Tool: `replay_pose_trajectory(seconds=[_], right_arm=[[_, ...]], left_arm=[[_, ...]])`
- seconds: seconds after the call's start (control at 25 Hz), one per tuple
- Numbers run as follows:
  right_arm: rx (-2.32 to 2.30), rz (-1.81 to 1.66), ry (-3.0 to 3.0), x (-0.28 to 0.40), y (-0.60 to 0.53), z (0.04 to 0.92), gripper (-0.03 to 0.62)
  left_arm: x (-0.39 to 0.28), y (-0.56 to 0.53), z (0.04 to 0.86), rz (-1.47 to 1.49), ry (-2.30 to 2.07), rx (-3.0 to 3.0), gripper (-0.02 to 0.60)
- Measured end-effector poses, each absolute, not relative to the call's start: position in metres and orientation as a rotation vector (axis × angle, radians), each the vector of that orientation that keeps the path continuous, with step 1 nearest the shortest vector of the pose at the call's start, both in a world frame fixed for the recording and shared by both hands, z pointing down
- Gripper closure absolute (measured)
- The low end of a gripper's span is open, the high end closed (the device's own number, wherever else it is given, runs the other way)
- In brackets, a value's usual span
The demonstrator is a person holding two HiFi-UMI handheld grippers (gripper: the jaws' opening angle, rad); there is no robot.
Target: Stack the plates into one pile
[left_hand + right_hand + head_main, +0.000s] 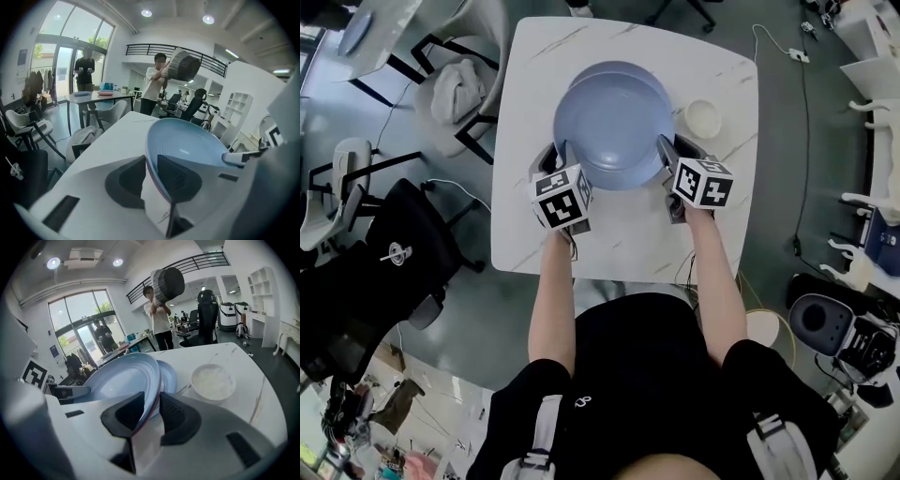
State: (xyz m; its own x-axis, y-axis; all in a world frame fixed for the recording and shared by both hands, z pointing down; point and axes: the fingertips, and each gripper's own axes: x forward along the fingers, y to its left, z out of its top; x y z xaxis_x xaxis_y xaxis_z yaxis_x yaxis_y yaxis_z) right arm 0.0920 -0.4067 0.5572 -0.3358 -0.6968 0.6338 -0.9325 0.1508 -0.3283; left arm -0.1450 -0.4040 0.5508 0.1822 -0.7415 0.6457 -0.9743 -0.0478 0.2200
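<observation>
White veined worktop carries a lower plate, blue, with a small white bowl near it. Partly covering that plate, the upper plate is held at opposite rims: left gripper and right gripper each pinch its edge

A large blue plate was held over the white table, the left hand-held gripper on its left rim and the right hand-held gripper on its right. It partly covered a second blue plate. A small white bowl sat nearby.
</observation>
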Motion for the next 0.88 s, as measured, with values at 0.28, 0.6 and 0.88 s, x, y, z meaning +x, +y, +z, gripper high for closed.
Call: replay_pose_trajectory(seconds=[0.28,0.6,0.88], right_arm=[[1.548,1.019,-2.089,0.106,-0.450,0.580,0.482],[1.570,0.875,-2.108,0.107,-0.461,0.580,0.422],[1.725,0.783,-2.139,0.102,-0.434,0.539,0.476]], left_arm=[[-0.131,-0.447,0.572,0.529,-1.606,1.821,0.485],[-0.137,-0.461,0.566,0.575,-1.691,1.836,0.514],[-0.131,-0.440,0.514,0.409,-1.689,1.982,0.561]])
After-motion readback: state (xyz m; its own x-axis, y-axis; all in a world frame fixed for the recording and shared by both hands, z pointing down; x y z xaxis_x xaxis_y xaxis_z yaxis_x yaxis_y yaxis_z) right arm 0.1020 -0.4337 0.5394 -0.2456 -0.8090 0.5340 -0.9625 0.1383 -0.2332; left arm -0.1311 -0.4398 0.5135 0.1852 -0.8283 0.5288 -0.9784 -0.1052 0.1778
